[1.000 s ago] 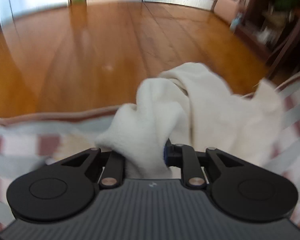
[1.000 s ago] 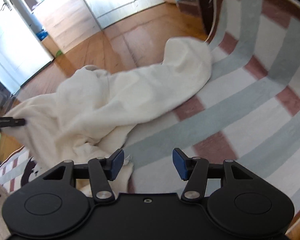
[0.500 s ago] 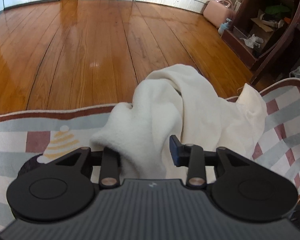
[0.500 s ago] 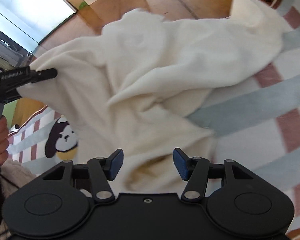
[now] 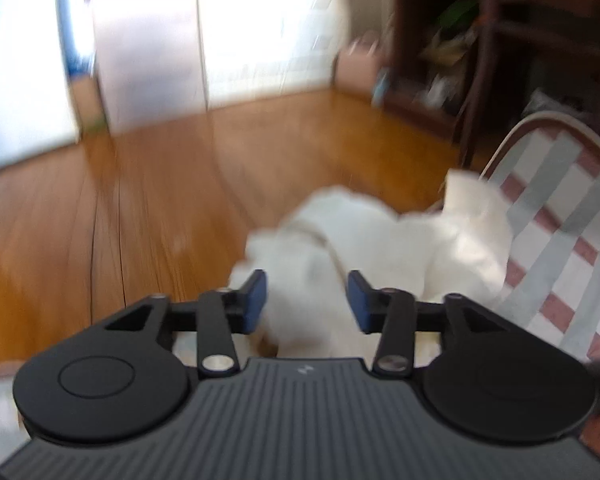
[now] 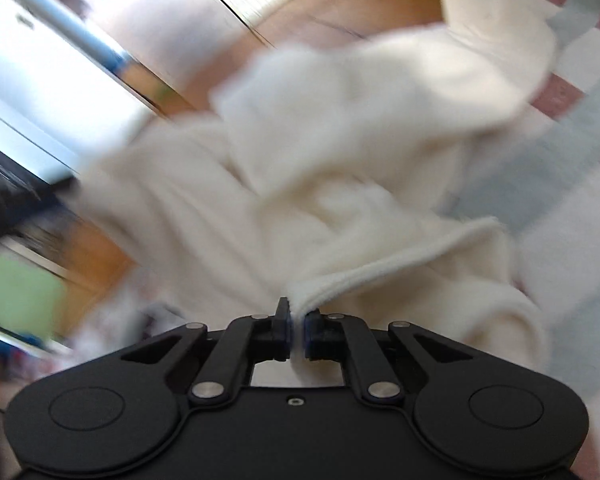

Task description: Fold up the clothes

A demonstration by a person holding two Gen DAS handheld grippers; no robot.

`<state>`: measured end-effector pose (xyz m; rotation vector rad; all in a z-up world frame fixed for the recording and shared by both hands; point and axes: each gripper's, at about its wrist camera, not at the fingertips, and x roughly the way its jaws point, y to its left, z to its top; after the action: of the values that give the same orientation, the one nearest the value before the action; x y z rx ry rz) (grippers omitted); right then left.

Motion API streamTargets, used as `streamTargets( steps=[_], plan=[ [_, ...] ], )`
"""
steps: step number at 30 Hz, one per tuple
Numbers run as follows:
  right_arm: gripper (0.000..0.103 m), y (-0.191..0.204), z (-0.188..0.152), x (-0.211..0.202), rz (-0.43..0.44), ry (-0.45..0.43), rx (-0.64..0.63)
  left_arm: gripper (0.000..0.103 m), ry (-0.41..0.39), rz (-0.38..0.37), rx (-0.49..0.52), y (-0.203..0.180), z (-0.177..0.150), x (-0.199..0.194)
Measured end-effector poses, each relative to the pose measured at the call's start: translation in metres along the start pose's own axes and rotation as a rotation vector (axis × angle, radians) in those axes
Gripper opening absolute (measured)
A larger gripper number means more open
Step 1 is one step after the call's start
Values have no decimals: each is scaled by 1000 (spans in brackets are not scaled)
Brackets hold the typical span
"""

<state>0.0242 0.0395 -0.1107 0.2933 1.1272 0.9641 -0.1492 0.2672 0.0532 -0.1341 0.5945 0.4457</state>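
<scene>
A cream fleece garment (image 6: 340, 140) lies crumpled on a striped blanket (image 6: 560, 184). My right gripper (image 6: 297, 320) is shut on a folded hem of the garment, and the cloth fans out ahead of it. In the left wrist view the same garment (image 5: 380, 240) lies in a heap at the blanket's edge (image 5: 560, 240). My left gripper (image 5: 307, 298) hangs over its near end with the jaws opening. Both blue pads (image 5: 256, 296) show bare and the cloth sits loose between and beyond them. Both views are blurred by motion.
Wooden floor (image 5: 140, 220) stretches beyond the blanket to white cabinets and a door. A dark shelf unit (image 5: 500, 60) with clutter stands at the right. A dark blurred shape (image 6: 4, 208) sits at the left edge of the right wrist view.
The left jaws have spread off the cloth they pinched, and that gripper has risen and rolled. The right gripper moved in over the garment and shut on its hem.
</scene>
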Motion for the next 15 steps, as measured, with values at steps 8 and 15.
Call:
streamTargets(
  steps=[8,15],
  plan=[
    [9,57,75,-45,204,-130,26,59,-48,-304,-74,6,1,-11],
    [9,91,100,-73,201,-166,-30,65,130,-388,-241,-25,-16,37]
  ],
)
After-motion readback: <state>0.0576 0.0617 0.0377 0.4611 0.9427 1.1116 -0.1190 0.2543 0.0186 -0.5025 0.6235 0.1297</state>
